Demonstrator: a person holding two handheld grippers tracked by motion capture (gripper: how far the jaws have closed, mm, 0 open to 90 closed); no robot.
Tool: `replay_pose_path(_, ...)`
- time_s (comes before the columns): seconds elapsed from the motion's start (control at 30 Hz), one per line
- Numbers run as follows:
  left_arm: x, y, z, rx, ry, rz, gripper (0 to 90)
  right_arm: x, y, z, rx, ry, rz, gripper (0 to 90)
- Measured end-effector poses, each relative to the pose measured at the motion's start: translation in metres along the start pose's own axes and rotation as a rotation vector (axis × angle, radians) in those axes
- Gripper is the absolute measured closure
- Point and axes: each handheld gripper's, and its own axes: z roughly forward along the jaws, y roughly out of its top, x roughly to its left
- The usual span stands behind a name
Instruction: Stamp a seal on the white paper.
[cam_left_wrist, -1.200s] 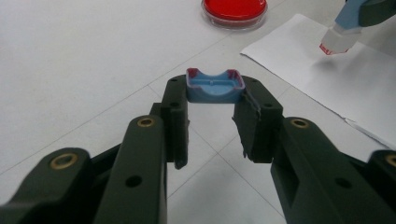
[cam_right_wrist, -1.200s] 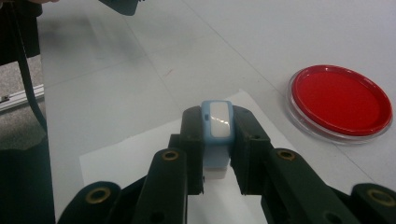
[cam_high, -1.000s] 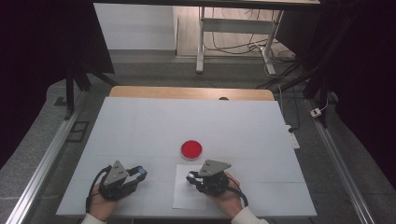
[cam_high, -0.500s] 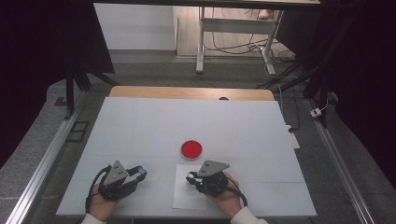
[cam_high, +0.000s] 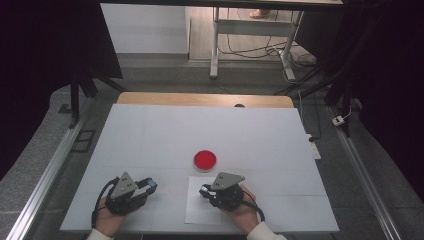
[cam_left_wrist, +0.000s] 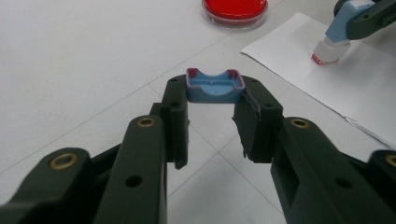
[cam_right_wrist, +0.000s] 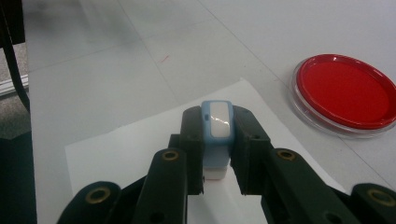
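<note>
Your right gripper (cam_high: 206, 191) is clenched on the stamp (cam_right_wrist: 217, 135), holding it upright with its white base down on the paper (cam_high: 200, 212), or so close you can't tell a gap. Your left gripper (cam_high: 150, 184) grips the blue cap (cam_left_wrist: 215, 85), open side up, red ink on its rim, parked off to nine o'clock of the paper over the bare table (cam_high: 160, 130). The red dish (cam_high: 205, 160) sits at twelve o'clock from the stamp, just beyond the sheet's far edge.

Watch the risks: the paper lies loose, so any sideways drag as you press or lift will likely skid it and smear the mark. Tilt the stamp and you'll print one edge only. That cap rim is inky; let it dip and it may blot the table. Swing toward twelve and you could knock the dish
</note>
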Motion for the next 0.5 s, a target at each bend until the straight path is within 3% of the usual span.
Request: replay_pose_path(0.5, 0.0003, -0.0001, -0.0003, -0.001, 0.002, -0.001, 65.6, 0.0006, -0.0002, 0.0003, 0.008, -0.010, -0.009, 75.1)
